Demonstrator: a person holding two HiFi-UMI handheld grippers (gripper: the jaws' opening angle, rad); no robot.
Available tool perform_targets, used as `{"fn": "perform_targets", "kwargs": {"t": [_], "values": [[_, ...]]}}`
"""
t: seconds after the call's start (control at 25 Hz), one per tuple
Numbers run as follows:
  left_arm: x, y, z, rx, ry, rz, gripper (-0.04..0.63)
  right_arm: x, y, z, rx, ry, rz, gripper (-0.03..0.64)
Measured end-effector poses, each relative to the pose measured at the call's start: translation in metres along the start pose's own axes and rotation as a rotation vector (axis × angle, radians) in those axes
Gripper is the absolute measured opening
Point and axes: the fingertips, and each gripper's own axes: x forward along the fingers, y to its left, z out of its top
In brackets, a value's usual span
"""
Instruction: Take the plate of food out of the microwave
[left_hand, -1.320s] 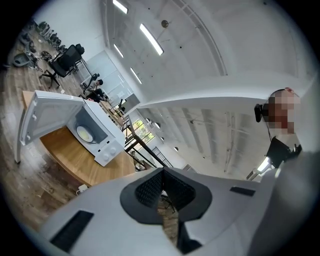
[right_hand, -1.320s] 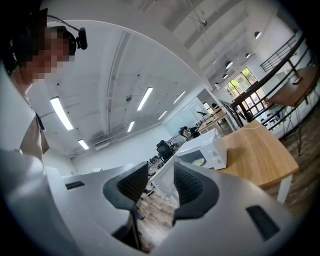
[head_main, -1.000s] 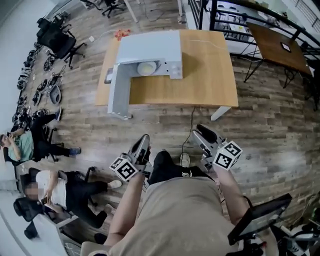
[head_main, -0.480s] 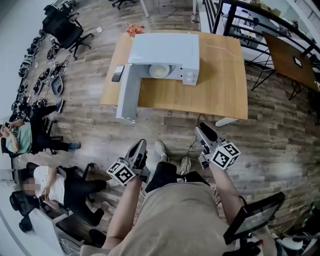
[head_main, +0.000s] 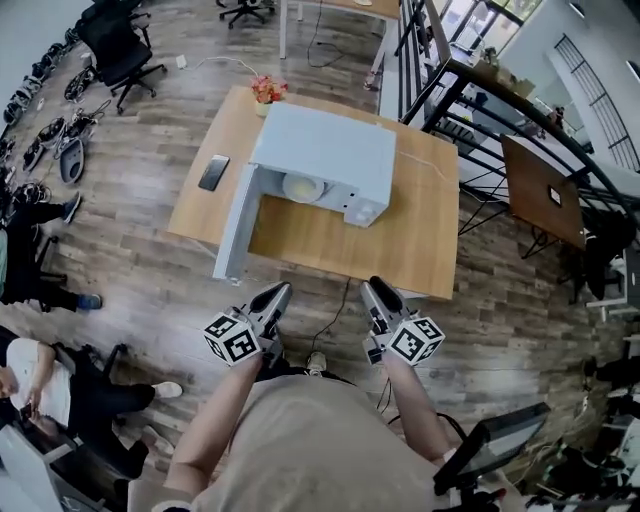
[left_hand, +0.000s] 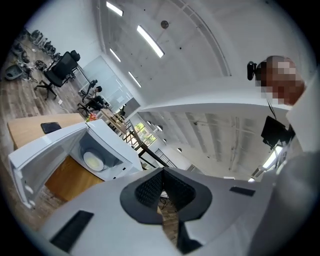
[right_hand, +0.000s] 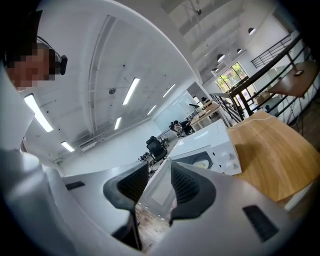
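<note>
Microwave (head_main: 325, 160) on wooden bench (head_main: 410, 255), door (head_main: 232, 228) swung open to left. Plate of food (head_main: 301, 187) inside cavity, untouched. Left tongs (head_main: 277, 291) pressed together, empty. Right tongs (head_main: 372, 289) slightly spread, nothing between. Both short of bench edge, well apart from microwave. Phone (head_main: 213, 172) on bench beside microwave.

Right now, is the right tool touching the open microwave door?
Apart. In the head view the right tool is at the near edge of the table, well short of the microwave door.
</note>
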Motion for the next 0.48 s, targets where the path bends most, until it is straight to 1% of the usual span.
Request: {"fn": "perform_targets", "kwargs": {"t": [0.12, 0.24, 0.36, 0.48], "values": [[0.006, 0.016, 0.017, 0.016, 0.013, -0.014, 0.003, 0.033, 0.000, 0.006, 0.030, 0.003, -0.023, 0.144], [0.007, 0.035, 0.029, 0.016, 0.032, -0.004, 0.003, 0.058, -0.009, 0.007, 0.104, 0.017, -0.081, 0.144], [0.012, 0.051, 0.040, 0.077, 0.087, 0.019, 0.004, 0.075, -0.016, 0.010, 0.149, 0.013, -0.138, 0.144], [0.015, 0.061, 0.054, 0.120, 0.116, 0.012, 0.003, 0.088, -0.019, 0.008, 0.174, 0.008, -0.172, 0.144]]}}
